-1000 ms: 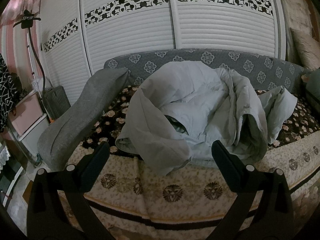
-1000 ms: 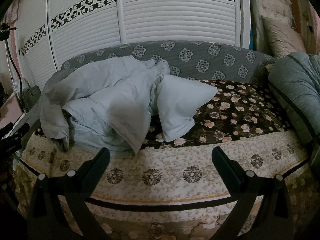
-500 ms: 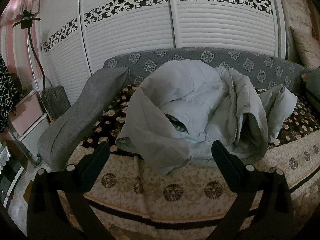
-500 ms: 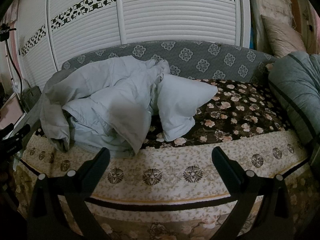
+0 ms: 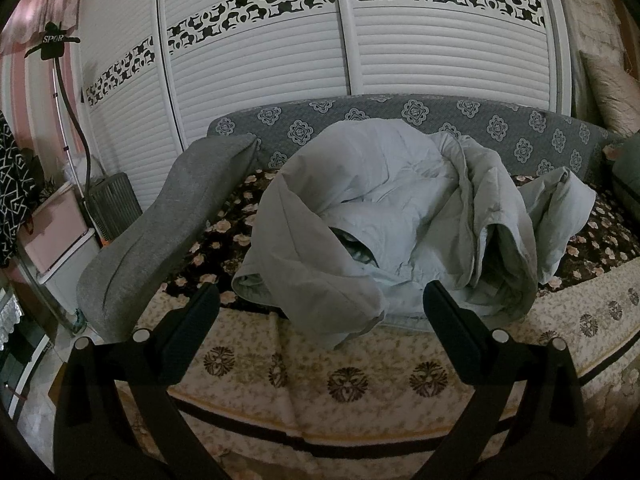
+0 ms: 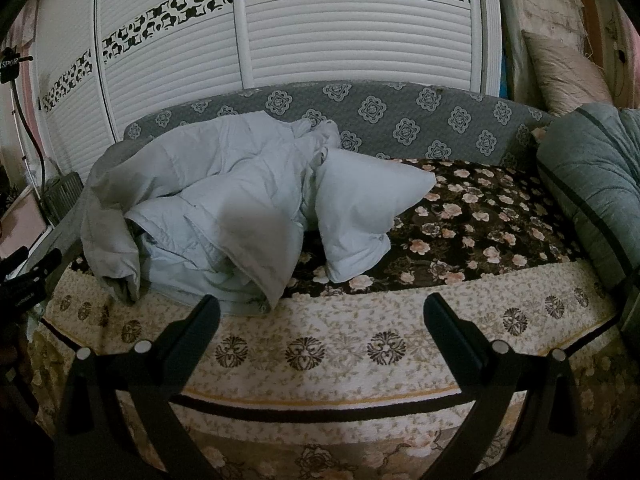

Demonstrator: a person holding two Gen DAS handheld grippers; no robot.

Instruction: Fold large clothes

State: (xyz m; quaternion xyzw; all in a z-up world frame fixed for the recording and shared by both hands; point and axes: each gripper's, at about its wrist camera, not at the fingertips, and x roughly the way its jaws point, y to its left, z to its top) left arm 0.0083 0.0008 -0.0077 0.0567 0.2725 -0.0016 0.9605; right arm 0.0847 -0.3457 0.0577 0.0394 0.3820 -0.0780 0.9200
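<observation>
Facing you: a pale grey-blue padded coat (image 5: 400, 216), crumpled in a puffy heap on the sofa bed with its brown floral cover and cream patterned border (image 6: 480, 216).
Position: the heap sits toward the left half of the seat, partly leaning on the grey patterned backrest (image 6: 400, 120), with its front edge spilling onto the cream border.
Left claw (image 5: 320, 306): fingers spread wide, holding nothing, hovering just short of the coat's nearest drooping fold.
Right claw (image 6: 320, 306): also wide apart and empty, hovering over the cream border, with the coat off to its left.
Weight, as a guess: bulky but light, since the filling looks lofty; you should lift it easily, though loose parts will drag.
Stiffness: soft and floppy, so it will sag from any single hold; use both claws.
Surface: the shell looks smooth and may slide between the pads; bite onto a seam or thick edge instead of a flat panel.
Where to grip: one puffy sleeve-like lobe (image 6: 360, 204) sticks out to the right, and a hanging flap (image 5: 320, 288) lies closest to your left claw; both offer clear edges.
Hidden parts: collar, zip and hem are buried in the folds, so spread the coat flat before judging fold lines.
Neighbours: a grey fabric bolster (image 5: 160, 232) lies just left of the heap; a grey-green folded quilt (image 6: 592, 184) rests at the right end, well apart.
</observation>
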